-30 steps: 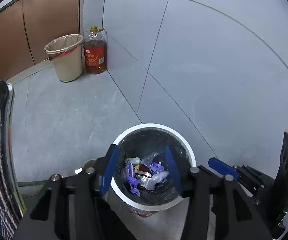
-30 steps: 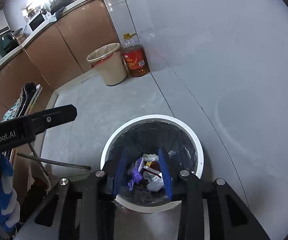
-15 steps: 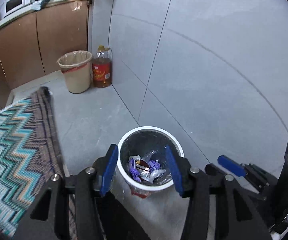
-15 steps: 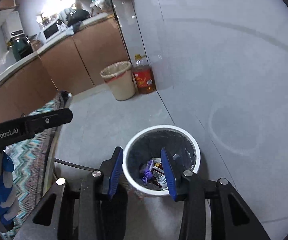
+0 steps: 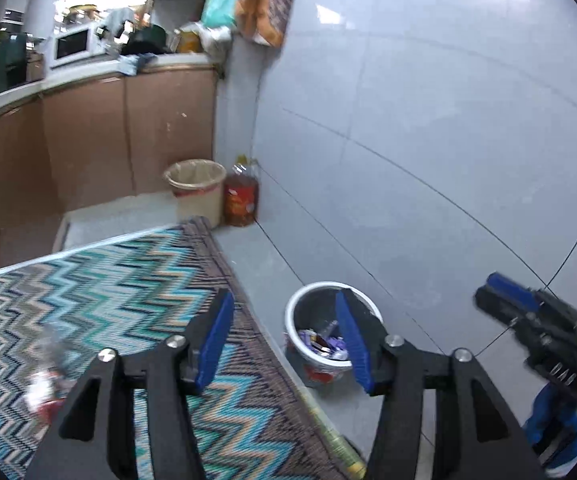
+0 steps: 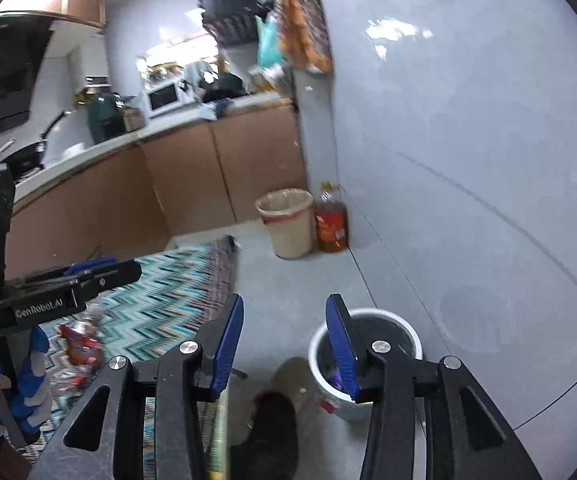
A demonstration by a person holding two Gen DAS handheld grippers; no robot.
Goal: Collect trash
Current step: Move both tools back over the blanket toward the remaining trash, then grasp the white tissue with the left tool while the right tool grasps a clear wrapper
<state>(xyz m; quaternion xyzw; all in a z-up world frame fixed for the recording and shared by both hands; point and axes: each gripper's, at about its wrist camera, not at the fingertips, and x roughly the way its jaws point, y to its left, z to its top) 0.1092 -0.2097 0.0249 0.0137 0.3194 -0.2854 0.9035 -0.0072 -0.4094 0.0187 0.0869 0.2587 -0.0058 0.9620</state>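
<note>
Two bins stand on the grey floor: a beige bin (image 5: 196,188) beside an oil bottle (image 5: 241,200) at the wall's foot, and the white trash bin (image 5: 330,332), lined in black and holding crumpled wrappers, just beside the zigzag-patterned table's (image 5: 100,292) right edge. Loose trash (image 6: 80,346) lies near the table's left edge. The left gripper (image 5: 284,344) and right gripper (image 6: 284,346) have just been opening; both are spread, with nothing between them.

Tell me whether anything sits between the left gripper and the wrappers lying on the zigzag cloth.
Nothing visible does. The left gripper is open and empty above the zigzag cloth, and the wrappers lie on it to the lower left, blurred but uncovered. The white bin stands on the floor on the other side.
</note>
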